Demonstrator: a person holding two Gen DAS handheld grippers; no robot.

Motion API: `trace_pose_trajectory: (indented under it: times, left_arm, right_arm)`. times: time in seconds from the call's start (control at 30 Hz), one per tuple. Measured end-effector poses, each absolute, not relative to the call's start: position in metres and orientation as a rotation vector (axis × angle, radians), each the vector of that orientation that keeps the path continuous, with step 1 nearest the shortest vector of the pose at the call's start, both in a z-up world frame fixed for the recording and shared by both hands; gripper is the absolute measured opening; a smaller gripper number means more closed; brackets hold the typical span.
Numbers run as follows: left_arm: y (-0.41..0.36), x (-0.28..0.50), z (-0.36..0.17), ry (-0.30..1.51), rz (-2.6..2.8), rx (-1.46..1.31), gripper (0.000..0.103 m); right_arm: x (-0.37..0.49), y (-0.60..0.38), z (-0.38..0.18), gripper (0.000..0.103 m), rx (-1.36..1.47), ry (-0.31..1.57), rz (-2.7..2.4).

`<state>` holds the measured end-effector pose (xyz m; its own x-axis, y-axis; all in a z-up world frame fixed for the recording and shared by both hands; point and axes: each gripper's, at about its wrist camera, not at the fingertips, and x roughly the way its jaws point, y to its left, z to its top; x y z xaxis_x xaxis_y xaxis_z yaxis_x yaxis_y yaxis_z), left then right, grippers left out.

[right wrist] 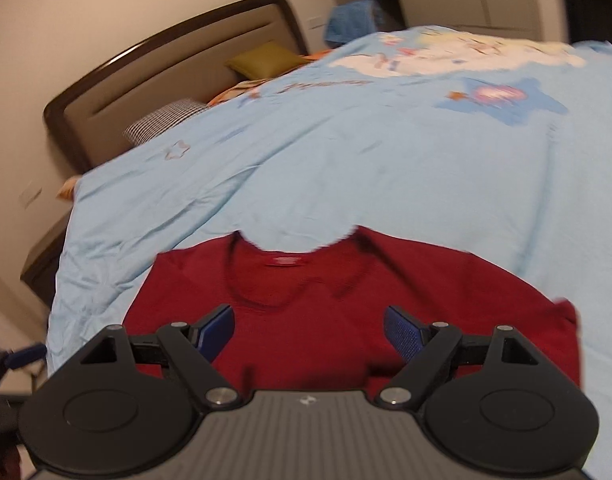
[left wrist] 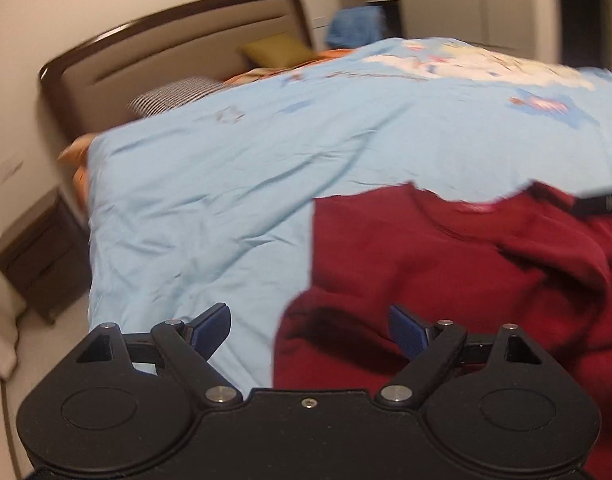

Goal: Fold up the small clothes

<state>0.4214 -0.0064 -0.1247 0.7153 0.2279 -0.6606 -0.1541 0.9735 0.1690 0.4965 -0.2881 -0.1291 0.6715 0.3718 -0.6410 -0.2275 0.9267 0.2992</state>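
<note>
A dark red top (right wrist: 345, 312) lies on the light blue quilt (right wrist: 345, 168) of a bed, its round neckline and label toward the far side. In the left wrist view the red top (left wrist: 445, 272) fills the lower right, rumpled with a fold ridge on its right part. My left gripper (left wrist: 309, 330) hangs open over the top's left edge, with nothing between its blue pads. My right gripper (right wrist: 307, 330) is open above the middle of the top, just below the neckline, and holds nothing. Both views are blurred.
A brown headboard (left wrist: 166, 52) stands at the far left with an olive cushion (left wrist: 278, 52) and a striped pillow (left wrist: 174, 96). A dark nightstand (left wrist: 42, 256) sits left of the bed. A blue cloth (left wrist: 357, 24) lies beyond the bed.
</note>
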Motion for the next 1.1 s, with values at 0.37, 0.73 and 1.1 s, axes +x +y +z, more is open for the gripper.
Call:
trace_pose_trajectory:
  times: [0.37, 0.73, 1.1]
  left_arm:
    - [0.004, 0.498, -0.155, 0.794, 0.097, 0.008, 0.093]
    - [-0.006, 0.524, -0.186, 0.866, 0.114, 0.043, 0.007]
    - [0.078, 0.502, -0.173, 0.786, 0.244, -0.200, 0.014]
  right_arm:
    - [0.519, -0.205, -0.172, 0.012, -0.060, 0.851, 0.288]
    - [0.464, -0.277, -0.151, 0.007, 0.129, 0.706, 0.227]
    - [0.437, -0.283, -0.159, 0.007, 0.227, 0.663, 0.283]
